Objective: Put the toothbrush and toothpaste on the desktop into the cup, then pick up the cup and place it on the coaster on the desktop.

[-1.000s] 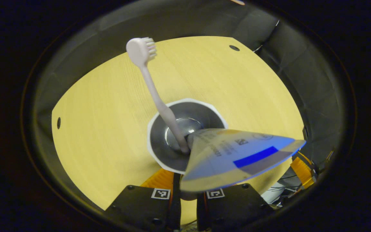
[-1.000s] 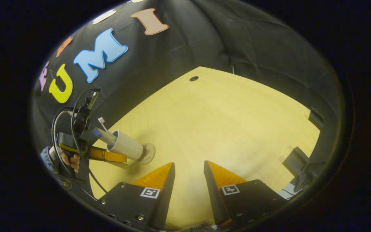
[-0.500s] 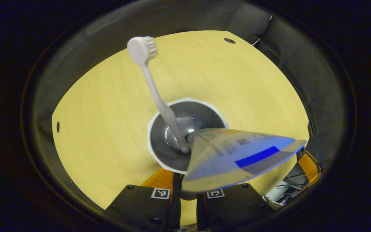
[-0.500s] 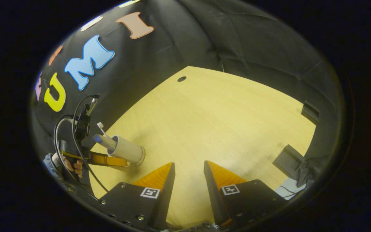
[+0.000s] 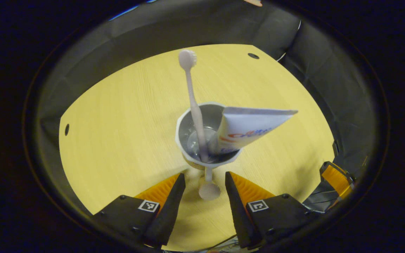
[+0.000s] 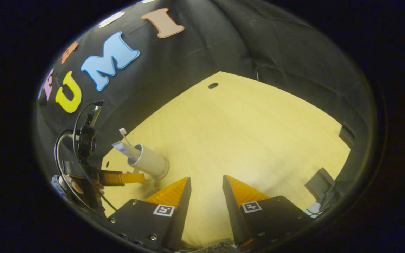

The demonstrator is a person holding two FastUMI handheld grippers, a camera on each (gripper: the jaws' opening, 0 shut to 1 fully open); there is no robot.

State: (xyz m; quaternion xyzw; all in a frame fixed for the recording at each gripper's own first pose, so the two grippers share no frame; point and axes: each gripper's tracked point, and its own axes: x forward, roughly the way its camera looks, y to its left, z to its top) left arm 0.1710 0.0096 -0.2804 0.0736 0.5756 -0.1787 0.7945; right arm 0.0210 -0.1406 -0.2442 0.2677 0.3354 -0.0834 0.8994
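In the left gripper view we saw the left gripper standing open, its two fingers spread apart with nothing pressed between them, low over the yellow wooden desktop. Just ahead of its fingertips stood the white cup, upright on the desktop, with the toothbrush leaning in it, head up and bristles at the far end, and the toothpaste tube set in beside it, its flat crimped end sticking out over the rim to the right. A small round pale shape lay between the fingers, just below the cup's base (we could not tell whether it was a reflection or part of the coaster). In the right gripper view the right gripper was also open and held nothing, hovering above a bare stretch of desktop. Far off at its left we saw the cup on the desktop with brush and tube poking out, the other gripper's finger just beside its base, and a person's hand holding that gripper.
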